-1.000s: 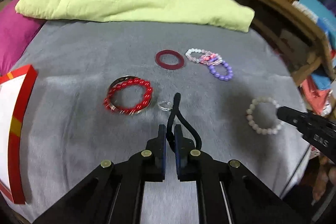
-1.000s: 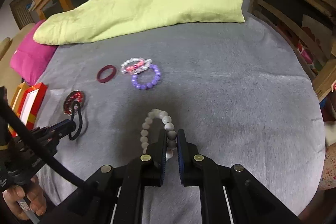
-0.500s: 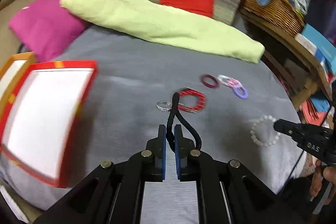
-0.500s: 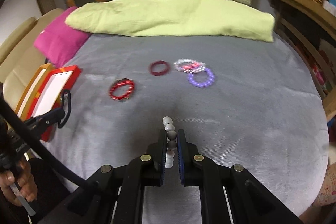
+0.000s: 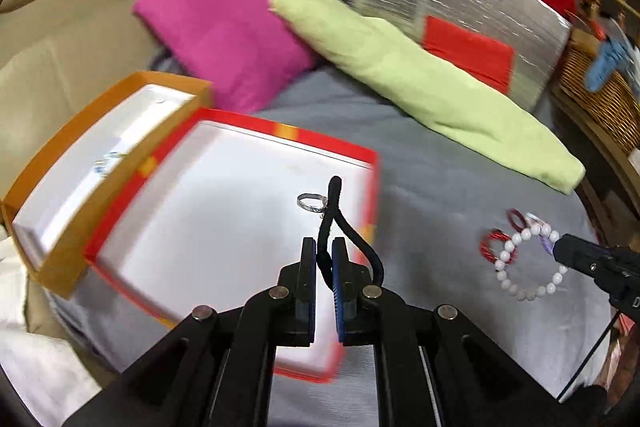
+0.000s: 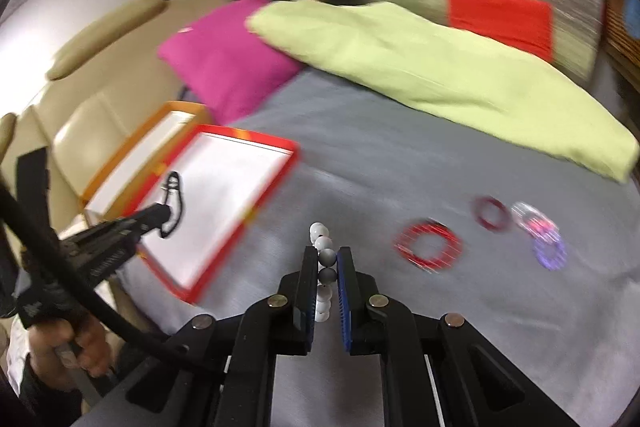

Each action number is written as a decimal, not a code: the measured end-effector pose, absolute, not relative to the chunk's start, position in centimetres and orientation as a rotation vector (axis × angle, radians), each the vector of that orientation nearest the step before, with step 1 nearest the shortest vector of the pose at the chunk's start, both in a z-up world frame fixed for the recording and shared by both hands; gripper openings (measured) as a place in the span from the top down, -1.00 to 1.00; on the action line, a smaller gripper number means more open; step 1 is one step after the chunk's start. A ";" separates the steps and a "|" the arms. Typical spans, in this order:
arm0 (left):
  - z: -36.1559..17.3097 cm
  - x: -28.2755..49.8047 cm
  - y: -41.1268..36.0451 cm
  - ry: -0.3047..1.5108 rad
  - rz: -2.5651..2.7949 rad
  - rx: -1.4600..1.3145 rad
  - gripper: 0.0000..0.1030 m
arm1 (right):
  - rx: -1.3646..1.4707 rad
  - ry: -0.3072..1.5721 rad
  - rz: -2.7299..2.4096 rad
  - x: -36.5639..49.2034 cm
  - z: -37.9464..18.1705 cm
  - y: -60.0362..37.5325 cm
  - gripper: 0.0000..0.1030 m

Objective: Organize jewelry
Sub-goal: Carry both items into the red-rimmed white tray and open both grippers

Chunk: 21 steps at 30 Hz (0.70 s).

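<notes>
Grey bed cover [image 5: 440, 187], red tray [image 5: 224, 223] at 10 o'clock of left gripper [image 5: 325, 259]. Fingers pinched on black cord [image 5: 334, 203] with ring [image 5: 311, 202], hanging over tray's right part. Right gripper [image 6: 325, 267] clamps white bead bracelet [image 6: 323, 247], farther off.

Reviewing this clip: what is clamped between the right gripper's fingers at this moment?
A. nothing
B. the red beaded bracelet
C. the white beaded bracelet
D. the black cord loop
C: the right gripper is shut on the white beaded bracelet, its beads stacked between the jaws; the left wrist view shows the loop hanging from that gripper's tip.
</notes>
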State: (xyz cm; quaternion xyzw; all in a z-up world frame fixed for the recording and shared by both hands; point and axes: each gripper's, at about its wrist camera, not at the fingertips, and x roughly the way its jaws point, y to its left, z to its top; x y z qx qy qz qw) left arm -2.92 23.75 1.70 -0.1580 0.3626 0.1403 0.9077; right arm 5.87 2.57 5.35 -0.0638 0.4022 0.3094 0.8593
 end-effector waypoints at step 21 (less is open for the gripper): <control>-3.8 -1.2 35.0 0.870 0.382 -0.399 0.85 | -0.179 1.043 0.784 10.0 -3.4 19.8 0.80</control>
